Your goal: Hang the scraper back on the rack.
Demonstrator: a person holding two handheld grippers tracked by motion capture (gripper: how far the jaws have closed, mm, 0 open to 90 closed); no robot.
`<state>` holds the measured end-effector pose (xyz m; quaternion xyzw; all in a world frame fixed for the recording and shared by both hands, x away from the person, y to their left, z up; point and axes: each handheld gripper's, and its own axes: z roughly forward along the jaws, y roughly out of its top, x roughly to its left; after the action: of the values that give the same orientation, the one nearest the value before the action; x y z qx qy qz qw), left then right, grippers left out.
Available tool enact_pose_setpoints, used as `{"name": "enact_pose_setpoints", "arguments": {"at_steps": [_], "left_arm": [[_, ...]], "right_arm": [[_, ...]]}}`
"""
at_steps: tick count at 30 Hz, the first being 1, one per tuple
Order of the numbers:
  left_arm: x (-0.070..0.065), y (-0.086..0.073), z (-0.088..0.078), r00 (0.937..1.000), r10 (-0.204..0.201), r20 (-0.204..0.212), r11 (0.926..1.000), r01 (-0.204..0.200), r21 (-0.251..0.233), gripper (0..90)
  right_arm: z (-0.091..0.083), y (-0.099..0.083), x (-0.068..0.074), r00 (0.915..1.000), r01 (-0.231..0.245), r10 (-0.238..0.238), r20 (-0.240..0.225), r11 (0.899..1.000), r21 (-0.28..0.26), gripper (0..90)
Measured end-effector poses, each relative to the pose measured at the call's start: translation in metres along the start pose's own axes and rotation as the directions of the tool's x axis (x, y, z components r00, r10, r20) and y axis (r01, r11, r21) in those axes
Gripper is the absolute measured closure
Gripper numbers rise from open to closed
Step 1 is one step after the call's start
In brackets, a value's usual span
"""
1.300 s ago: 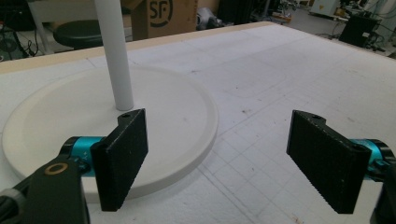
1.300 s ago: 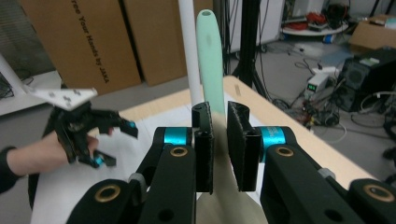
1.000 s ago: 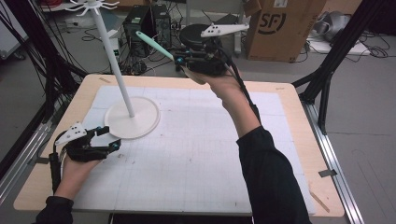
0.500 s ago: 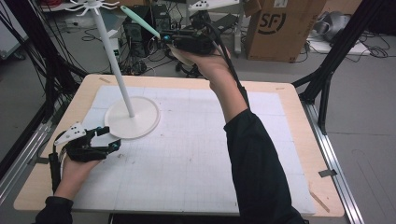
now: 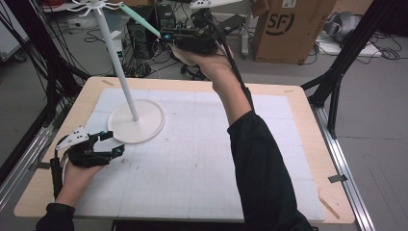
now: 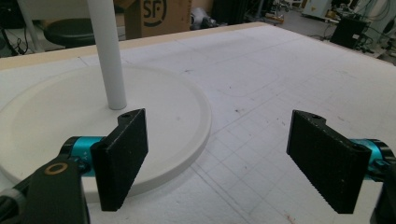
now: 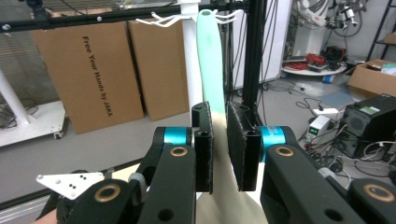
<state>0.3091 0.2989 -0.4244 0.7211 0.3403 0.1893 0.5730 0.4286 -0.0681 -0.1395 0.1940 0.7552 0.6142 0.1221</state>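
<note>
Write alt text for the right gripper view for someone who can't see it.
The right gripper is shut on a pale green spatula handle, which points up toward the hooks atop a white stand. Cardboard boxes stand behind.

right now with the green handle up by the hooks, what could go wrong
1. The right claw pinches the pale green utensil low on its handle, so the long free end could swing or slip as it nears the hooks.
2. A bump at the top could tip the tall white stand; nothing steadies its base, since the left claw rests open beside it.
</note>
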Motion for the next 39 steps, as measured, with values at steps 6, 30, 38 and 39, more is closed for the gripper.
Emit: {"name": "enact_pose_setpoints", "arguments": {"at_steps": [6,30,38,39], "left_arm": [[0.000,0.000,0.000,1.0000,-0.002,0.000,1.0000,0.002,0.002,21.2],[-0.001,-0.001,0.000,1.0000,-0.001,0.004,1.0000,0.001,0.006,21.3],[0.000,-0.002,0.000,1.0000,-0.002,0.006,0.9999,0.002,0.013,21.3],[0.000,-0.002,0.000,1.0000,-0.003,0.005,0.9999,0.003,0.013,21.3]], "right_arm": [[0.004,-0.001,0.002,1.0000,0.005,-0.005,-0.003,1.000,0.013,81.2],[0.006,0.000,0.005,0.9999,0.017,-0.017,0.000,1.000,-0.002,81.2],[0.004,-0.001,-0.002,0.9999,0.000,0.000,0.011,1.000,-0.018,81.2],[0.005,-0.001,-0.002,1.0000,0.001,-0.001,0.006,1.000,-0.019,81.2]]}}
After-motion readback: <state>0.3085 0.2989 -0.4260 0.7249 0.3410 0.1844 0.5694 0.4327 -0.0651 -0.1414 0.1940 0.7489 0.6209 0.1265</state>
